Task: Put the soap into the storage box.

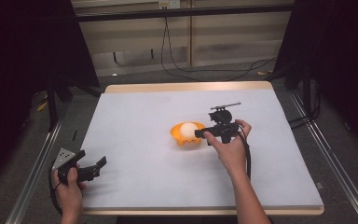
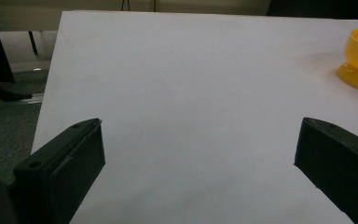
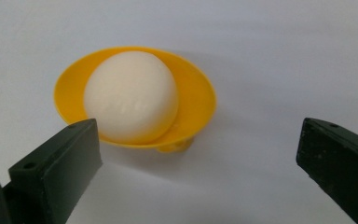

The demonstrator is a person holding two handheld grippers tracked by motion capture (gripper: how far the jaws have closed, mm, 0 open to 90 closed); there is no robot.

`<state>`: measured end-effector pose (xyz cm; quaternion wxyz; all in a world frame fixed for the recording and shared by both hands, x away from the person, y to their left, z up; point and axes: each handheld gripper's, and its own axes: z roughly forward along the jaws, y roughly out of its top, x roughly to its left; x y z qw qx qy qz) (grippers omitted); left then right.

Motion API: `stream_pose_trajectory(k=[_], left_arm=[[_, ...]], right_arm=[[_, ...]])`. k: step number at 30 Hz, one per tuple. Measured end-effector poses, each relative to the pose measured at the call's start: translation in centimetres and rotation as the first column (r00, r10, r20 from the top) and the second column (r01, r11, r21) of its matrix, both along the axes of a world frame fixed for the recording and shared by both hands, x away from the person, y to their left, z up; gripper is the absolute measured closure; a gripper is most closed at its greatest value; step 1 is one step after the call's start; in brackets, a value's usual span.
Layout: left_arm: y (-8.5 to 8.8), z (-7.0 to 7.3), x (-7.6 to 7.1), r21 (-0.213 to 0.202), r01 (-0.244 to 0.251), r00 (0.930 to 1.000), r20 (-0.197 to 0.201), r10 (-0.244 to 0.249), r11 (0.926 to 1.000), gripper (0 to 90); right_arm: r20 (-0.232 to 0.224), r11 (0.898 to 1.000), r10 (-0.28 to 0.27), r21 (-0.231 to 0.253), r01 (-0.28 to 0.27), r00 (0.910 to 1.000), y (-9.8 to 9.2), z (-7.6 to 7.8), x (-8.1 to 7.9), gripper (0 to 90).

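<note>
Right gripper (image 1: 200, 133), black and two-jawed, held level above the table with its jaws spread wide and nothing between them; they point at a pale, smooth egg (image 3: 130, 95) lying just ahead, apart from the pads. The egg sits in a shallow yellow plastic cup (image 3: 193, 100) on a short foot, near the middle of the white-topped table (image 1: 144, 154). Left gripper (image 1: 95, 168), at the table's near left edge, is likewise wide open and empty, well apart from the cup.
</note>
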<state>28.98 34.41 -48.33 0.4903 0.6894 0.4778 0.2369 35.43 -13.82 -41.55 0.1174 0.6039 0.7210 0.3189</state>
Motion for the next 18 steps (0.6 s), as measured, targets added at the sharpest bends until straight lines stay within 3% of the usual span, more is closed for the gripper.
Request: stream_pose_trajectory(k=[2,18], left_arm=[[0.1,0.0,0.0,0.013,0.002,1.0000,0.004,-0.002,0.9999,1.3],[-0.1,0.0,0.0,-0.001,0.001,1.0000,-0.001,-0.001,1.0000,1.3]], right_arm=[[0.004,1.000,-0.011,0.005,0.011,0.9999,-0.5,-0.2,-0.2,0.0],[-0.009,0.998,-0.068,-0.007,0.068,0.9976,-4.8,-1.8,-2.0,0.0]])
